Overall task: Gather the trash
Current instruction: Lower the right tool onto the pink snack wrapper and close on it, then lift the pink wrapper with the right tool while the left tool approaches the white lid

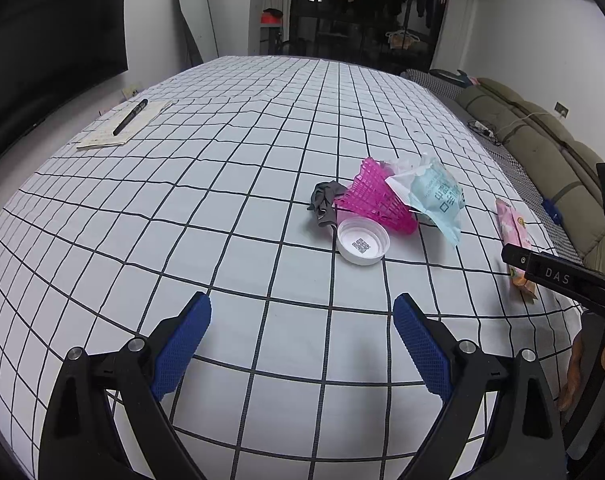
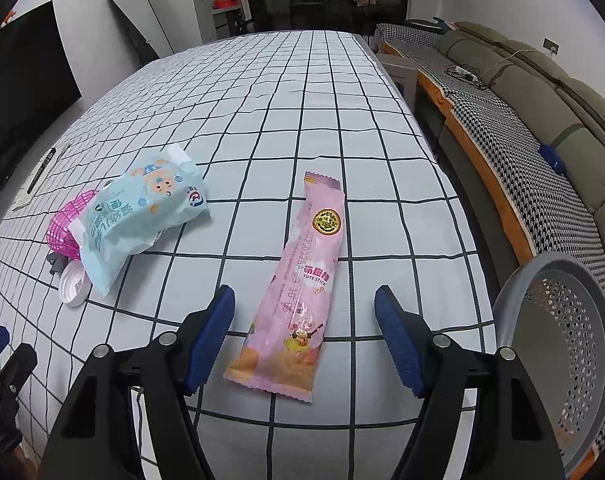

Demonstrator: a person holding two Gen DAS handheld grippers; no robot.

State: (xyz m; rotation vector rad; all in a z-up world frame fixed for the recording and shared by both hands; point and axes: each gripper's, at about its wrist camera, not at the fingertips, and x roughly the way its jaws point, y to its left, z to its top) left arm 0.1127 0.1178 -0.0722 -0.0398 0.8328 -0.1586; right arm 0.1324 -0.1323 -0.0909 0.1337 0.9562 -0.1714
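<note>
Table (image 2: 342, 120): covered with a white cloth ruled in dark squares; all the trash lies on it.
Sofa (image 2: 542, 92): olive green, beyond the table's far side in the right wrist view.
Bin (image 2: 562, 320): grey, perforated, standing off the table's edge just to the right of the pink wrapper.
Blue packet (image 2: 142, 216): pale blue with a cartoon print, crumpled, leaning over the pink basket — left of the pink wrapper and apart from it.
Pink wrapper (image 2: 302, 280): long snack-stick wrapper lying flat on the cloth, its near end between the right gripper's two fingers, neither pad touching it.
Pink basket (image 1: 376, 200): small plastic mesh basket tipped on its side, under the blue packet, well left of the pink wrapper.
Notepad (image 1: 122, 124): far left of the pink wrapper, with a black pen (image 1: 130, 117) lying on it.
White lid (image 1: 362, 246): round, lying inside-up, touching the basket's front.
Grey rag (image 1: 324, 204): bunched up just beside the basket, on the side away from the pink wrapper.
Right gripper (image 2: 304, 300): jaws apart, straddling the wrapper's lower part — nothing clamped.
Left gripper (image 1: 302, 312): jaws wide apart over bare cloth, nearer than the lid, holding nothing.
</note>
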